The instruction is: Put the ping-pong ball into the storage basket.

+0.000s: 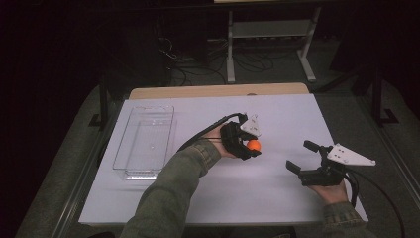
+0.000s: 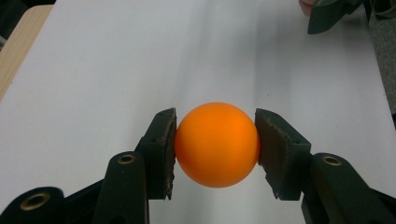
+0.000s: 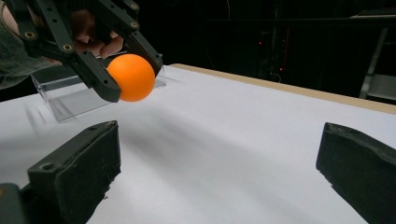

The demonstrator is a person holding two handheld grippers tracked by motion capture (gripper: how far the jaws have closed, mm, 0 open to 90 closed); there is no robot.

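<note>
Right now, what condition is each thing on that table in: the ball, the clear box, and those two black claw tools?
Orange ball: clamped between the left gripper's pads, held above the table.
Left gripper: shut on the ball.
Right gripper: open, holding nothing, near the table's right edge.
Clear tray: upright, nothing visible inside, at the table's left side.
Table: covered by a white sheet.

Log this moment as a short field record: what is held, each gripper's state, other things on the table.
held: orange ball
left gripper: shut on the ball, lifted off the table
right gripper: open, nothing between its jaws, low over the table's right side
other: clear plastic tray at table's left, nothing visible inside
</note>
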